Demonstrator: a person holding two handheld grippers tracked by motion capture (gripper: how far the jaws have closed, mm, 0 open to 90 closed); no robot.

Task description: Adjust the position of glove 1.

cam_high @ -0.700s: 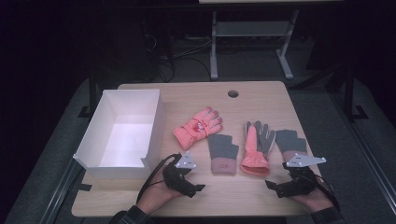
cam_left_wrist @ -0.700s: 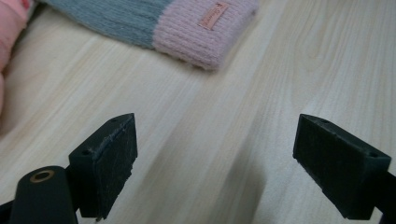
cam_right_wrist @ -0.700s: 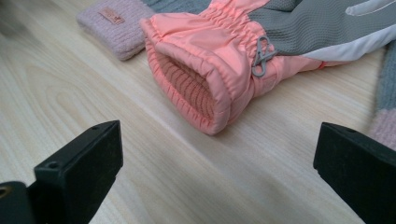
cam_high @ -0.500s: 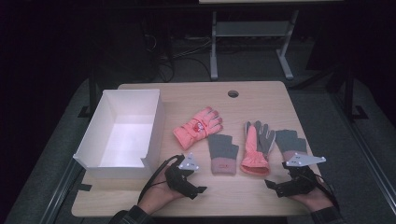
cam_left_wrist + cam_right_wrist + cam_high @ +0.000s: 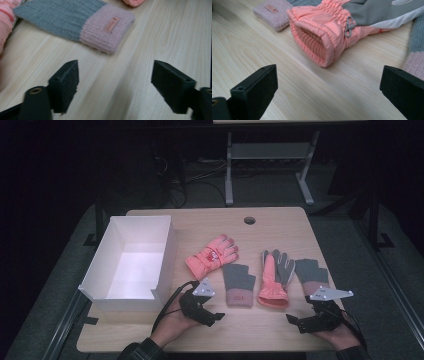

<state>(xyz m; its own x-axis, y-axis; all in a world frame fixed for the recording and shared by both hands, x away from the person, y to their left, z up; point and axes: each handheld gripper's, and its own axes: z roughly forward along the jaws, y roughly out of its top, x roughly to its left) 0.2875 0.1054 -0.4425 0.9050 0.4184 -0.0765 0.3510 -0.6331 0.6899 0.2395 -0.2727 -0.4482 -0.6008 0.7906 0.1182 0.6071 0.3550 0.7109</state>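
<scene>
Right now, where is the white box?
In the high view the white box sits on the left side of the table, just left of the pink glove and beyond the left gripper.

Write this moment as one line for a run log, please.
left tongs: open, empty, facing grey knit glove | right tongs: open, empty, facing pink ski glove cuff | white box: empty

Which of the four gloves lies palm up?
The pink ski glove between the two grey knit ones: its grey palm faces up, while the other pink glove near the box shows its all-pink back.
</scene>
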